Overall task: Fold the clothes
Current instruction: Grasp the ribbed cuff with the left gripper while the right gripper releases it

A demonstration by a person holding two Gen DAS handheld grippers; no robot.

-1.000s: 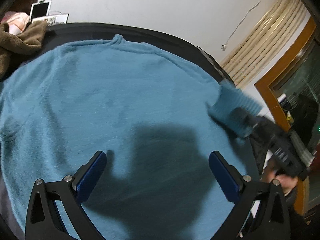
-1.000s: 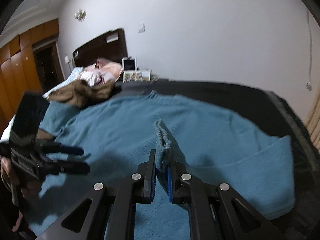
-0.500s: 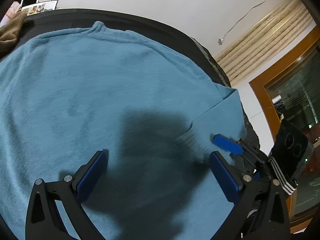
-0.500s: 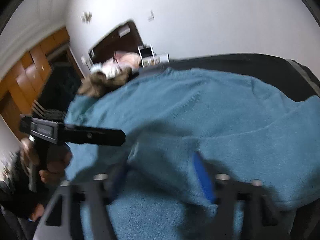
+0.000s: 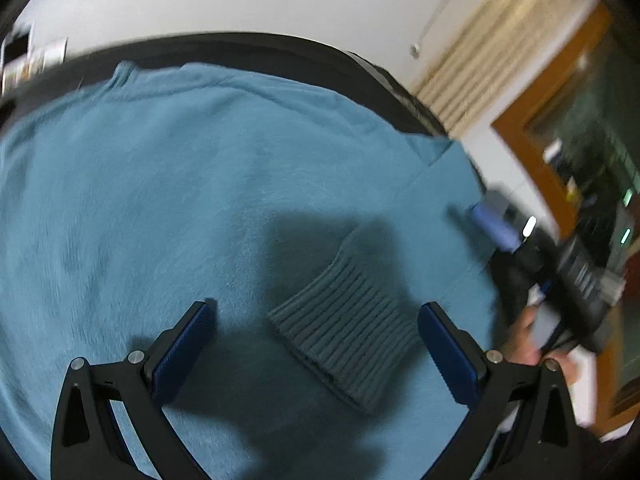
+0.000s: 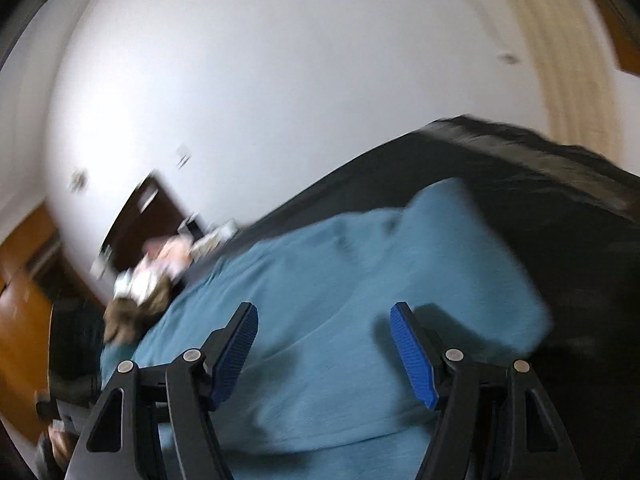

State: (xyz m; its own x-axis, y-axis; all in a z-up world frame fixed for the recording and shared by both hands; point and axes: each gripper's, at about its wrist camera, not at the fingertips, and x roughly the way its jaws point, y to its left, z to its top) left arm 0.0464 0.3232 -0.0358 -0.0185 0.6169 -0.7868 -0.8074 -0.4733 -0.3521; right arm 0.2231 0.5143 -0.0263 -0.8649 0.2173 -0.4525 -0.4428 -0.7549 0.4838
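Sweater point(image 5: 168, 184) fills our left wrist view, spread flat on the dark bed point(image 5: 280, 52); its folded sleeve's ribbed cuff point(image 5: 344, 332) lies diagonally between our left gripper's point(image 5: 316, 350) wide-apart fingers. Our right gripper point(image 6: 324, 354), fingers also apart and empty, hovers farther off over the sleeve.

My left wrist camera looks steeply down, close over the teal sweater point(image 5: 200, 200), its ribbed cuff point(image 5: 344, 344) at lower centre of frame. My right wrist camera sits lower, tilted, looking along the bed point(image 6: 560, 184) toward the wall point(image 6: 280, 80). Both views share the sweater; the right hand-held gripper point(image 5: 496, 228) appears at the left view's right edge.
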